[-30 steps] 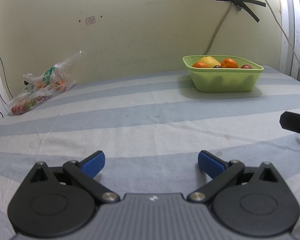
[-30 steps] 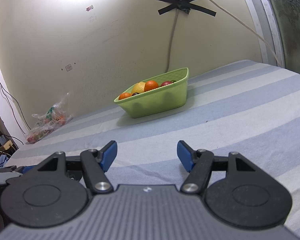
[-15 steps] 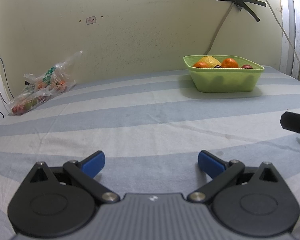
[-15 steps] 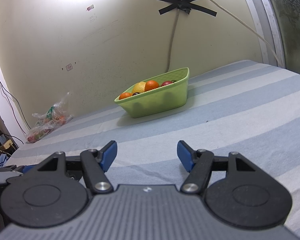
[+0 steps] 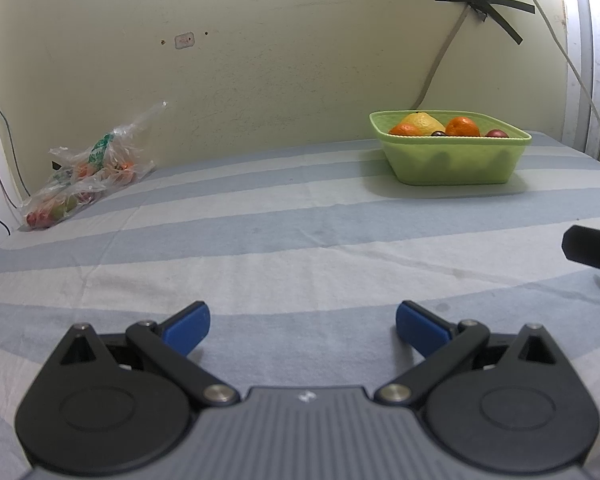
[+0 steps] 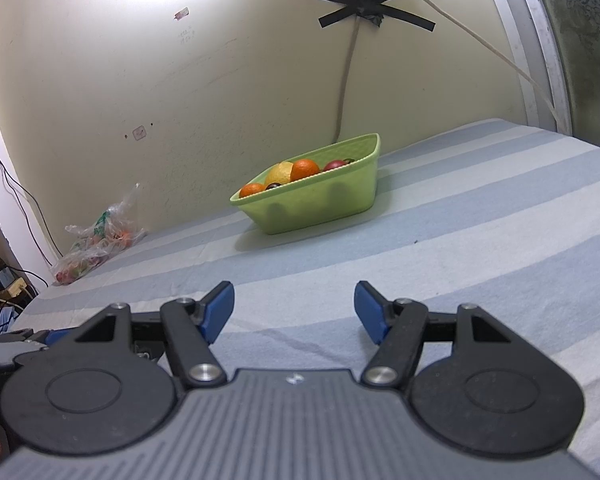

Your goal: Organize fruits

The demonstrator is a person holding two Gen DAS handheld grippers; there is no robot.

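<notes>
A light green basket (image 5: 455,160) stands at the far right of the striped cloth, against the wall. It holds oranges (image 5: 462,126), a yellow fruit (image 5: 421,123) and a dark red fruit (image 5: 495,133). The basket also shows in the right wrist view (image 6: 319,204). A clear plastic bag of fruit (image 5: 84,178) lies at the far left by the wall, also seen from the right wrist (image 6: 96,248). My left gripper (image 5: 303,328) is open and empty, low over the cloth. My right gripper (image 6: 294,306) is open and empty, well short of the basket.
The blue and white striped cloth (image 5: 260,240) covers the whole surface. A cable (image 6: 345,76) taped with black crosses runs down the wall behind the basket. A window frame (image 6: 539,40) stands at the right. Wires and a charger (image 6: 8,284) lie past the left edge.
</notes>
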